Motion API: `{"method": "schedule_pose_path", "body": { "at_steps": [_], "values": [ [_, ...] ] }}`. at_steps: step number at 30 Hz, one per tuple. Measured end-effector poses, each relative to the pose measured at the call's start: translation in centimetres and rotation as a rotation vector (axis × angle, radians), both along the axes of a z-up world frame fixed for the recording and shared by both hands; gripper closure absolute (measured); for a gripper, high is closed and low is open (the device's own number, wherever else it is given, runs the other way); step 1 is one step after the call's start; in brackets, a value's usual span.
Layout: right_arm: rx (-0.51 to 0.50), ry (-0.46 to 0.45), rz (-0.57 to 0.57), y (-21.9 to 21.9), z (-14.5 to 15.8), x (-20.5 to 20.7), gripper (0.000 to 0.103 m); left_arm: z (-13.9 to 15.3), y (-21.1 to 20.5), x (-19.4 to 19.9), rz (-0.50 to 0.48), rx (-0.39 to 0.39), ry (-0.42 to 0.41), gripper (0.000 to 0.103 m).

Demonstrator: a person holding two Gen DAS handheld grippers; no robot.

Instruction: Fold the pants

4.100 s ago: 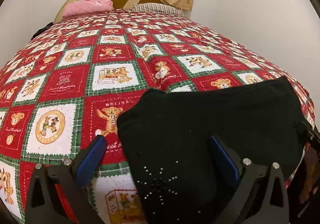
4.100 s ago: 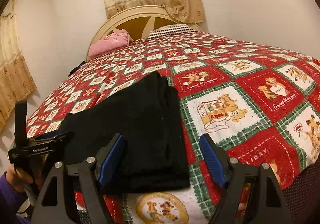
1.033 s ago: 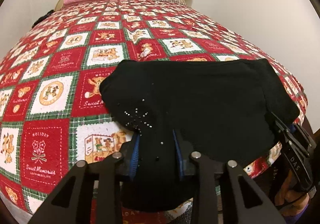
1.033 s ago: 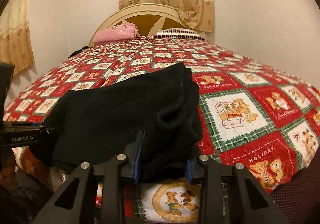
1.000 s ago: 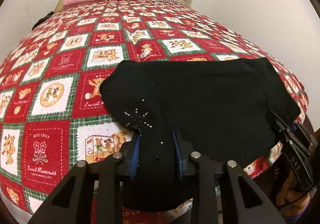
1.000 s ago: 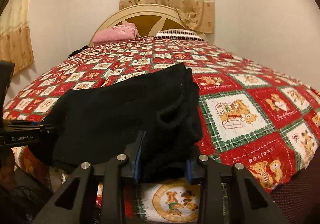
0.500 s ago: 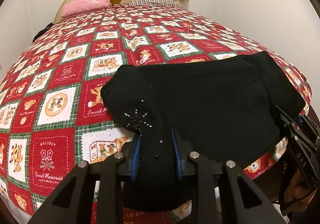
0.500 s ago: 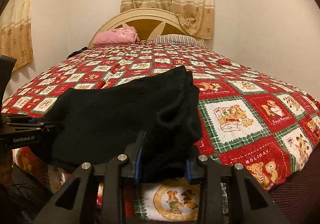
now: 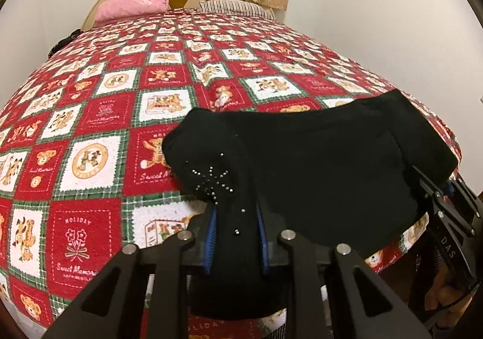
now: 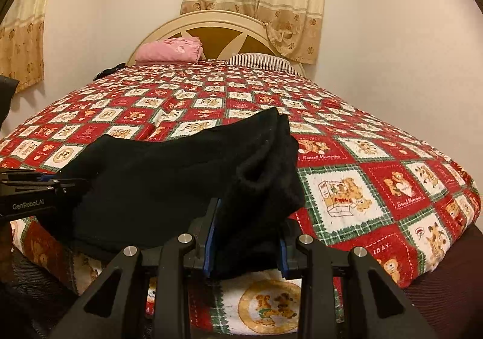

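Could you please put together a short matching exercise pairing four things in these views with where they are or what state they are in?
Things:
1. pink bundle
2. striped pillow
3. black pants
4. left tool

States:
A. shut on black cloth
B. near edge of the quilt
C. by the headboard, left
D. by the headboard, right

Pairs: 1-C, 2-D, 3-B, 4-A

Both wrist cams low at bed (image 9: pixel 99 133) foot, facing headboard (image 10: pixel 217 24); shared: black pants (image 9: pixel 317 157).
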State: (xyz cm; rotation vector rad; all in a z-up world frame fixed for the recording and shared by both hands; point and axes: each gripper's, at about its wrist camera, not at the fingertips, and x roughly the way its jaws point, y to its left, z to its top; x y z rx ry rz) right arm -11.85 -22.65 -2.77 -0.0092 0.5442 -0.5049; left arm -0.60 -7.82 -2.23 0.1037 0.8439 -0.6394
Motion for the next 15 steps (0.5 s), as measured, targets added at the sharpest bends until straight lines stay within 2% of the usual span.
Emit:
{"method": "schedule_pose_path", "body": {
  "at_steps": [11,15],
  "values": [
    [-0.034,0.005,-0.002,1.2,1.0,0.4,0.07,-0.2,-0.1,-0.1,-0.006,0.019,-0.021,0.082],
    [-0.027,0.005,-0.007,1.1,1.1,0.4,0.07,0.2,0.1,-0.1,-0.006,0.002,-0.024,0.084]
  ]
}}
